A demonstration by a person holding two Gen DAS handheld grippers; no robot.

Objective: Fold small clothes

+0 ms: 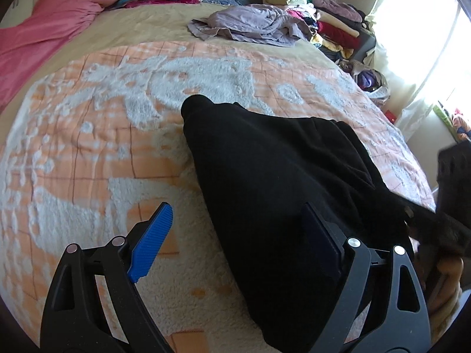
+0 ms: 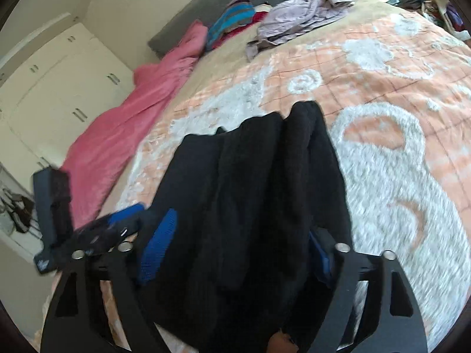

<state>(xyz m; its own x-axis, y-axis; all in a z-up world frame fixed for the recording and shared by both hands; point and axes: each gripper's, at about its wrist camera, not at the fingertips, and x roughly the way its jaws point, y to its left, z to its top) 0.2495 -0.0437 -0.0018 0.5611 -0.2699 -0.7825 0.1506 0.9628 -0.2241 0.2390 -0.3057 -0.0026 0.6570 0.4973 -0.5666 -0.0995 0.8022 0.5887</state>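
A black garment (image 1: 273,182) lies on the orange and white bedspread (image 1: 88,135), bunched in long folds. My left gripper (image 1: 235,235) is open; its left blue pad (image 1: 151,241) is over bare bedspread and its right pad is at the garment's edge. In the right wrist view the same black garment (image 2: 253,194) lies between the spread fingers of my right gripper (image 2: 241,253), which is open. The left gripper (image 2: 97,229) shows at the left of the right wrist view, next to the garment.
A crumpled lilac garment (image 1: 250,26) lies at the far side of the bed. A pink blanket (image 1: 44,35) runs along the left. Stacks of clothes (image 1: 323,14) sit at the far right by a bright window. White wardrobes (image 2: 59,88) stand beyond the bed.
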